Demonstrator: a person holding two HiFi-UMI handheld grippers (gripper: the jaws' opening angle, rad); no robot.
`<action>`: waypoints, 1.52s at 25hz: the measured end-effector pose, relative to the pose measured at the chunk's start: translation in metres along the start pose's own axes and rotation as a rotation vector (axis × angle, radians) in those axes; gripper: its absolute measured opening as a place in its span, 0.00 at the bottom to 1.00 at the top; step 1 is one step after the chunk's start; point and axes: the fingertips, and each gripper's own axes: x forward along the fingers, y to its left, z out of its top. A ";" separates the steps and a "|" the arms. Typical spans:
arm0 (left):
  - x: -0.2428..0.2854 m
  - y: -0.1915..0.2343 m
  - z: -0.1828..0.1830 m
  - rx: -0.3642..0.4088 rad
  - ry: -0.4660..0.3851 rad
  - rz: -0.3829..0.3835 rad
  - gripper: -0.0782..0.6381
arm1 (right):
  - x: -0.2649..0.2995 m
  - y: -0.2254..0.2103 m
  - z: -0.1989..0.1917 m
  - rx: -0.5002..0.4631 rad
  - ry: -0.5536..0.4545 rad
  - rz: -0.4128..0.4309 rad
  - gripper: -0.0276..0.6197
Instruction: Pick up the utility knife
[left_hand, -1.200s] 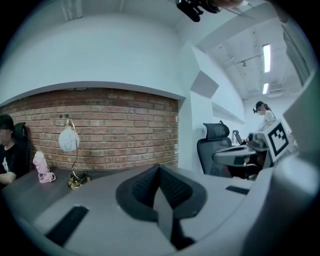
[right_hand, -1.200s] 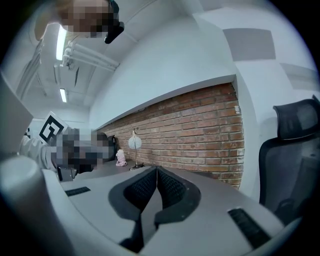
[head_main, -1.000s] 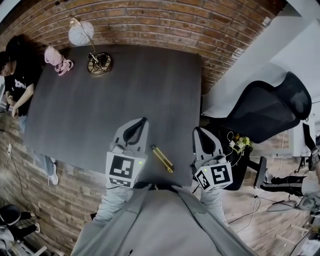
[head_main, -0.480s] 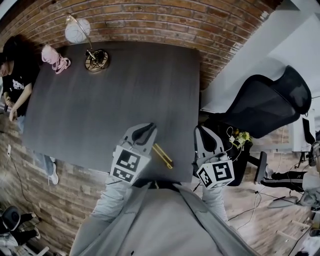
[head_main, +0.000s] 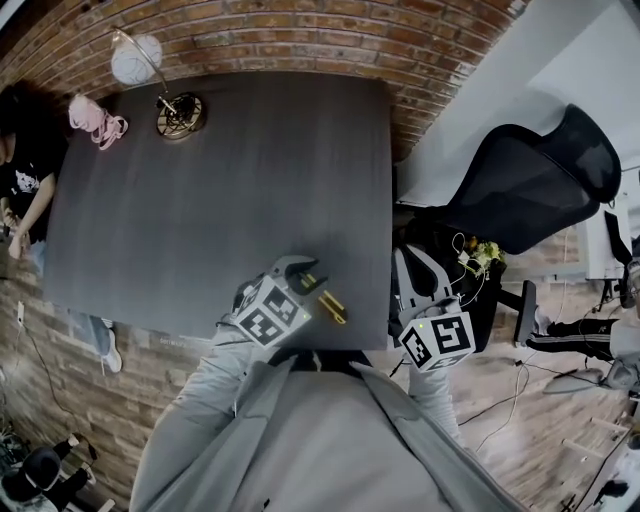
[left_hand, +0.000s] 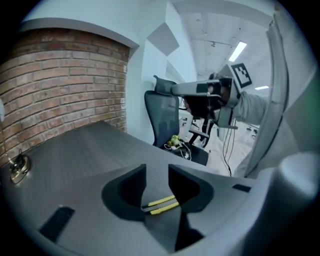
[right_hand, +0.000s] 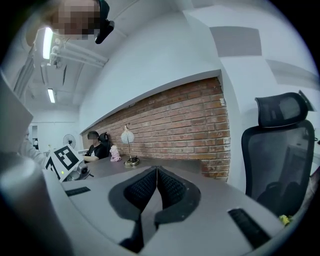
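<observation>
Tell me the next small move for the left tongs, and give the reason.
Probably lower the left tongs a little, so that the pads straddle the yellow knife before closing. The jaws are opening, and the knife lies flat on the table near its front edge. It shows in the gap between the jaws, but neither pad presses on it yet.

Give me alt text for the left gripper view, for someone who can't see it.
The left gripper, jaws apart and opening, straddles a yellow utility knife lying on a dark table. Behind are a brick wall at left and a black office chair past the table's edge.
</observation>
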 end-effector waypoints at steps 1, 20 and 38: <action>0.005 -0.005 -0.005 0.024 0.024 -0.027 0.28 | -0.002 -0.001 -0.002 0.007 0.001 -0.007 0.07; 0.068 -0.054 -0.084 0.443 0.359 -0.348 0.45 | -0.029 -0.020 -0.027 0.085 0.043 -0.083 0.07; 0.086 -0.066 -0.100 0.706 0.527 -0.467 0.45 | -0.037 -0.030 -0.030 0.118 0.044 -0.113 0.07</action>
